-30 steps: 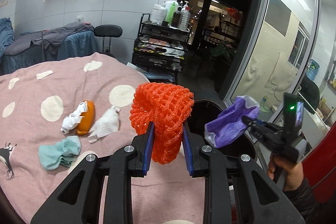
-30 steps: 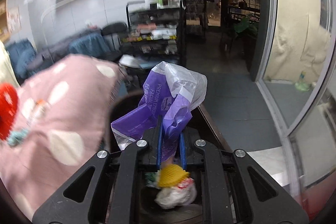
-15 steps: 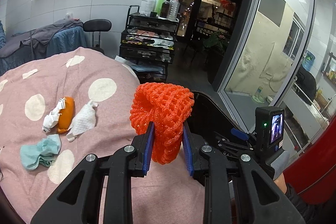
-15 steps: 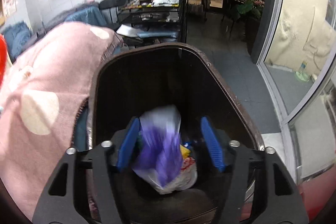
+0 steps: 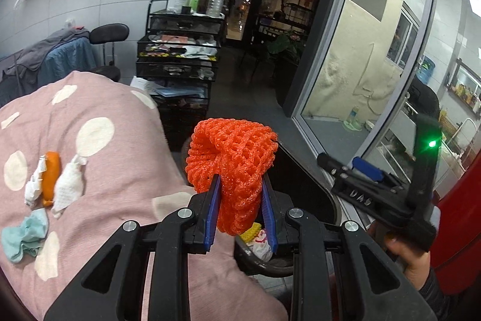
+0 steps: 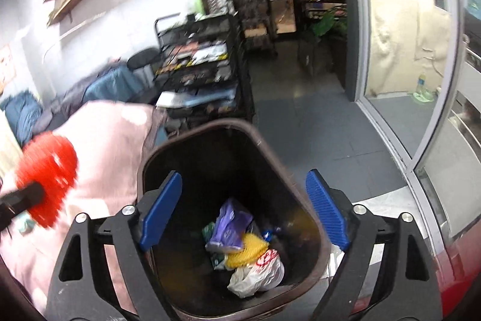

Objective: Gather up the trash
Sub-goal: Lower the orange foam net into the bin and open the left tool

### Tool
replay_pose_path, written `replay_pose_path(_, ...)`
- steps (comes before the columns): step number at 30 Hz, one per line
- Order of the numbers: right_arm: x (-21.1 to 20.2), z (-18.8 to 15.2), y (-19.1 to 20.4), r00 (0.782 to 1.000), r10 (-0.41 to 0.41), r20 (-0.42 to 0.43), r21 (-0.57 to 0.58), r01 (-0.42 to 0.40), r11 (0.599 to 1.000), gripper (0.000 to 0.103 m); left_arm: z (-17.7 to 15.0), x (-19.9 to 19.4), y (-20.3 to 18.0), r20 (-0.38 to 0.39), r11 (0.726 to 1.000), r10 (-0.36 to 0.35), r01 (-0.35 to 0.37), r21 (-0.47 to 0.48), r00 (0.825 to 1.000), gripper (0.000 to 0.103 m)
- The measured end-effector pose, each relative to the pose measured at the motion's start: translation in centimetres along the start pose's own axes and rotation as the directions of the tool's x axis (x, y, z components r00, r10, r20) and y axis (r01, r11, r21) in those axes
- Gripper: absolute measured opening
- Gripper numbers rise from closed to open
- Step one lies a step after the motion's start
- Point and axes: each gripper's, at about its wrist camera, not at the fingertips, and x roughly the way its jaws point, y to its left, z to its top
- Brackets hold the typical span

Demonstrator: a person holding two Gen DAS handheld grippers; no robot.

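My left gripper (image 5: pixel 240 209) is shut on an orange foam net (image 5: pixel 231 158) and holds it above the near rim of the dark trash bin (image 6: pixel 156 152), by the pink bed's edge. The net also shows blurred at the left of the right wrist view (image 6: pixel 48 170). My right gripper (image 6: pixel 243 206) is open and empty above the bin. A purple bag (image 6: pixel 228 227) lies inside the bin on a yellow net (image 6: pixel 246 248) and a white bag (image 6: pixel 258 273). On the bed lie an orange wrapper (image 5: pixel 49 176), a white tissue (image 5: pixel 69 188) and a teal cloth (image 5: pixel 24 236).
A pink polka-dot blanket (image 5: pixel 105 170) covers the bed at left. A black cart with bottles (image 5: pixel 180 50) stands behind the bed. A glass door (image 5: pixel 360 80) is at right. A red surface (image 6: pixel 463 276) is at the lower right.
My right gripper opened and dropped the purple bag into the bin, then lifted a little. My left gripper carried the orange net right, towards the bin.
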Motion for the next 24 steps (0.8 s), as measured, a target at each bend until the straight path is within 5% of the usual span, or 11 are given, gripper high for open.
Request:
replay_pose_path(19, -2.4, 2.7, -3.9, 0.996, -0.057, 0.071, 0.106, 0.049, 0.993, 0.087, 0.2, 7.3, -2.5, -0.179, 0.999, -0.028, 0.034, 0.028, 0.983, 0.027)
replay_pose_path(22, -2.3, 2.8, -4.0, 0.996, -0.056, 0.069, 0.109, 0.048, 0.993, 0.087, 0.0, 8.2, -2.7, -0.208, 0.999, -0.019, 0.026, 0.033, 0.978, 0.038)
replay_pose_path(24, -2.4, 2.8, -4.0, 0.996, -0.056, 0.068, 0.11, 0.049, 0.993, 0.088, 0.0, 8.6, -2.8, -0.218, 0.999, -0.005, 0.016, 0.048, 0.976, 0.057)
